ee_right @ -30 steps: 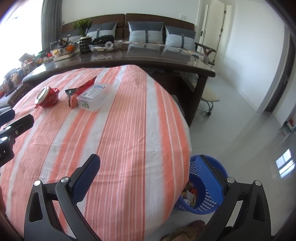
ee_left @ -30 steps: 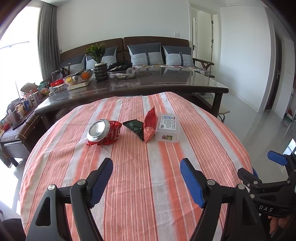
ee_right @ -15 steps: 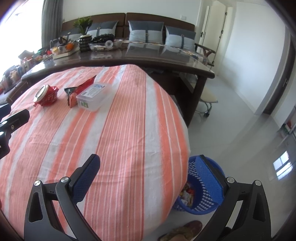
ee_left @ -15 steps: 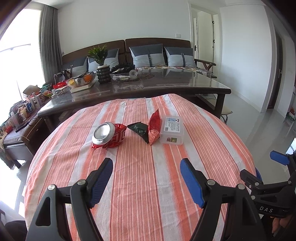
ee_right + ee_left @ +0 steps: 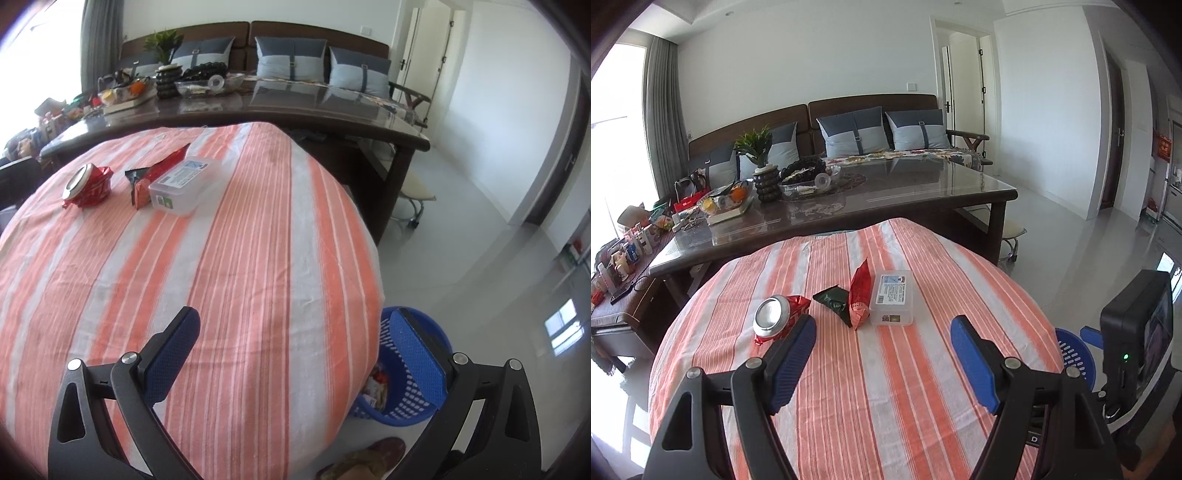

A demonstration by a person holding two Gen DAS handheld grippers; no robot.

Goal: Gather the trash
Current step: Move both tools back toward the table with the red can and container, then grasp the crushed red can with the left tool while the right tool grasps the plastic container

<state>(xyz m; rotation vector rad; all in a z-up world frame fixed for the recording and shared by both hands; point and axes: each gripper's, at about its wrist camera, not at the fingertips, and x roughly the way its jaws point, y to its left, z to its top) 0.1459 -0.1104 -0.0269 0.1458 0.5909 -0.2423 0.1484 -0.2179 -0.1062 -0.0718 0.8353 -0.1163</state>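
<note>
On the round table with the orange striped cloth (image 5: 886, 387) lie a crushed red can (image 5: 775, 320), a dark green wrapper (image 5: 833, 301), a red snack wrapper (image 5: 858, 295) and a clear plastic box (image 5: 892, 303). The right wrist view shows the can (image 5: 86, 182), the red wrapper (image 5: 157, 173) and the box (image 5: 184, 184) too. My left gripper (image 5: 882, 360) is open and empty, above the table short of the trash. My right gripper (image 5: 295, 350) is open and empty over the table's right edge. A blue basket (image 5: 402, 406) with trash stands on the floor below.
A long dark glass-topped table (image 5: 905, 192) with a plant, bowls and clutter stands behind the round table. A sofa with grey cushions (image 5: 857, 136) lies beyond. The blue basket (image 5: 1075, 356) and the right gripper's body (image 5: 1137, 332) show at the left view's right edge.
The left gripper has risen and pulled back a little, so the trash looks farther off. The right gripper has shifted slightly. Both stay open and the trash has not moved.
</note>
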